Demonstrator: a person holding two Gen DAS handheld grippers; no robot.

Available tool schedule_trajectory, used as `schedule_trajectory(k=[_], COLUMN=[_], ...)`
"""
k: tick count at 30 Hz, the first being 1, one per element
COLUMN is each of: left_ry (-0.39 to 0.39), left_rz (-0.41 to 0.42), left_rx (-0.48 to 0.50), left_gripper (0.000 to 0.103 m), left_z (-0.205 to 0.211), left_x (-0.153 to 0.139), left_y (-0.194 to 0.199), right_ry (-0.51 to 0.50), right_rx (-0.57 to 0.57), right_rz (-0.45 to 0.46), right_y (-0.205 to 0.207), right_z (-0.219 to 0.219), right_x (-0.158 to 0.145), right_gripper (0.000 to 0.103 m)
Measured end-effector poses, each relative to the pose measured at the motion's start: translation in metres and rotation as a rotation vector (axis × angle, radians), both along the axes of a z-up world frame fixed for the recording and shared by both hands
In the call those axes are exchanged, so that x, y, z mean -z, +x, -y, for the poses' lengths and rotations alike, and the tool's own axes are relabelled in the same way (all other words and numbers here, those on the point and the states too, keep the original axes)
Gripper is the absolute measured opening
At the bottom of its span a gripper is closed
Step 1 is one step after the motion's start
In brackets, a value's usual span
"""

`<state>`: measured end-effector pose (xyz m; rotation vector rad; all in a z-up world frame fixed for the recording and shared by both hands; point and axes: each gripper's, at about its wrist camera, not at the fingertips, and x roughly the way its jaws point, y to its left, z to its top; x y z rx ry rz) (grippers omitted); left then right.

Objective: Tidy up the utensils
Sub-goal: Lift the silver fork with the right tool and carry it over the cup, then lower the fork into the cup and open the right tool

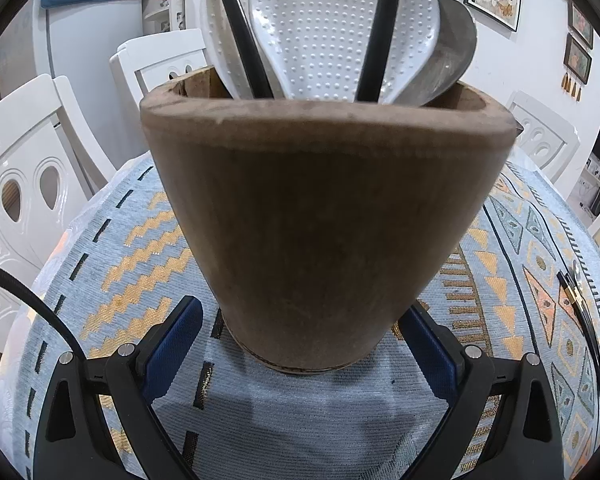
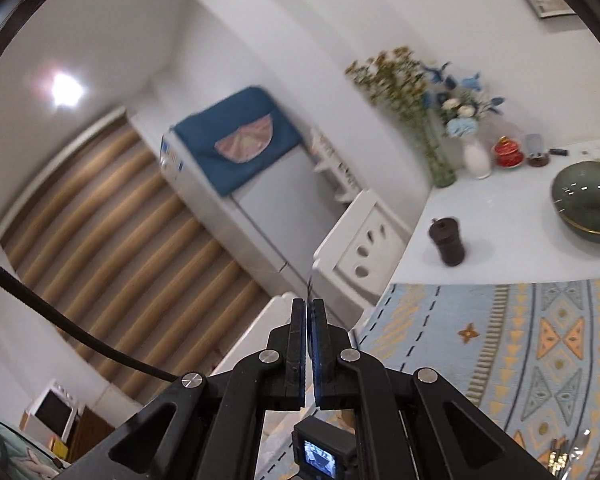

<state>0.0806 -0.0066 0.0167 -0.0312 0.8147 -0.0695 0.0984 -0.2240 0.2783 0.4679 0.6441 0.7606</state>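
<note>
In the left wrist view white chairs (image 1: 32, 184) ring the patterned tablecloth (image 1: 140, 272), where thin black-and-gold utensils (image 1: 576, 296) lie at the right edge, and the wooden holder (image 1: 324, 224) stands upright on the cloth, filled with white dotted spatulas (image 1: 332, 28), two black handles (image 1: 240, 28) and a metal ladle (image 1: 456, 56); the left gripper (image 1: 300, 344) has its blue pads spread wide, clamped on the holder's base from either side. In the blurred, tilted right wrist view a dark grinder (image 2: 448, 240), a green bowl (image 2: 588, 204) and flower vases (image 2: 440, 160) stand on the white tabletop beyond the cloth, while the right gripper (image 2: 309, 312) has its jaws pressed together on nothing, raised off the table's corner with a few utensils barely visible at the lower right.
</note>
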Motion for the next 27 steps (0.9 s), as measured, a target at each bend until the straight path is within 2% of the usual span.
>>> schedule_trajectory(k=[6,15,20,27], left_ry=[-0.002,-0.006,-0.005,-0.005], left_rz=[0.005,0.013,0.013,0.013], left_rx=[0.000,-0.001,-0.001,-0.001], left_gripper=[0.099,0.099,0.099,0.099], left_z=[0.001,0.000,0.002,0.002], left_x=[-0.001,-0.001,0.000,0.000], left_y=[-0.001,-0.004,-0.004,-0.005], right_ry=[-0.005,-0.017,-0.004,-0.048], right_rx=[-0.048,-0.077,-0.022,0.099], right_rz=[-0.046,-0.034,-0.053,-0.058], right_y=[0.010,0.019,0.019,0.012], right_z=[-0.029,-0.046,-0.024,0.021], right_x=[0.027,0.031,0.028,0.016], right_gripper=[0.002,0.002,0.002,0.003])
